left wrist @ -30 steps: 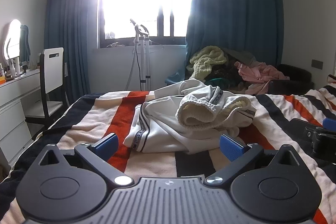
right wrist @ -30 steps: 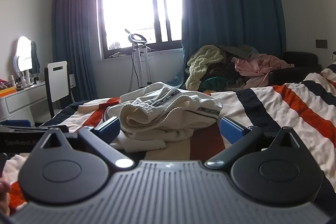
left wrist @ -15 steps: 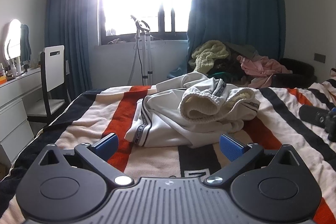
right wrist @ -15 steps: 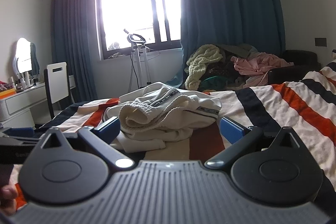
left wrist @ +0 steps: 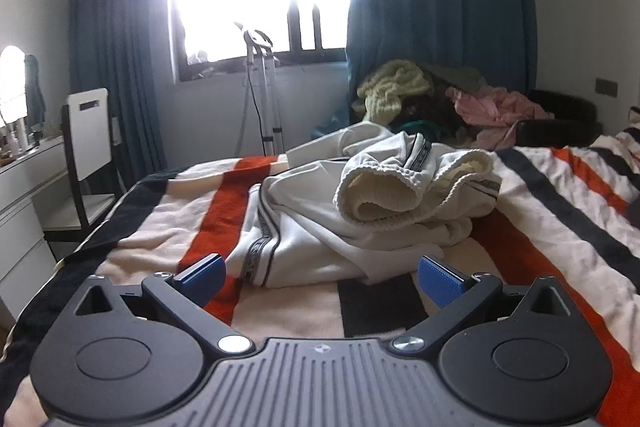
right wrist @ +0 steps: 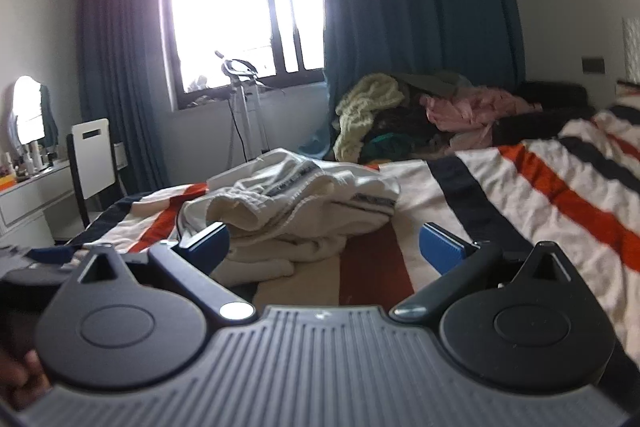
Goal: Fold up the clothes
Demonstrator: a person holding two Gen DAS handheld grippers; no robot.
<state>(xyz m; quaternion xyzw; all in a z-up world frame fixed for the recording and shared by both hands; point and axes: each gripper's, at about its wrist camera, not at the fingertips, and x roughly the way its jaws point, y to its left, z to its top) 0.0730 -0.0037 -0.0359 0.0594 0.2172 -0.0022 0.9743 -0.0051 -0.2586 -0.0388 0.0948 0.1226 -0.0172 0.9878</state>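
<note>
striped bed [left wrist: 168,227] bears a crumpled white garment [left wrist: 360,215]: soft, light, limp; take its ribbed hem. left gripper [left wrist: 320,277] and right gripper [right wrist: 322,245] both released, empty.

Left gripper [left wrist: 320,277]: matte black body, ribbed grey-black centre plate with a small white emblem, two round discs with triangular cut-outs above, silver pivot screws, black linkage arms, blue ridged finger pads [left wrist: 440,281]. Right gripper [right wrist: 324,247]: same build, blue pads [right wrist: 440,247], silver screws. Bare fingertips [right wrist: 24,383] at lower-left edge.
</note>
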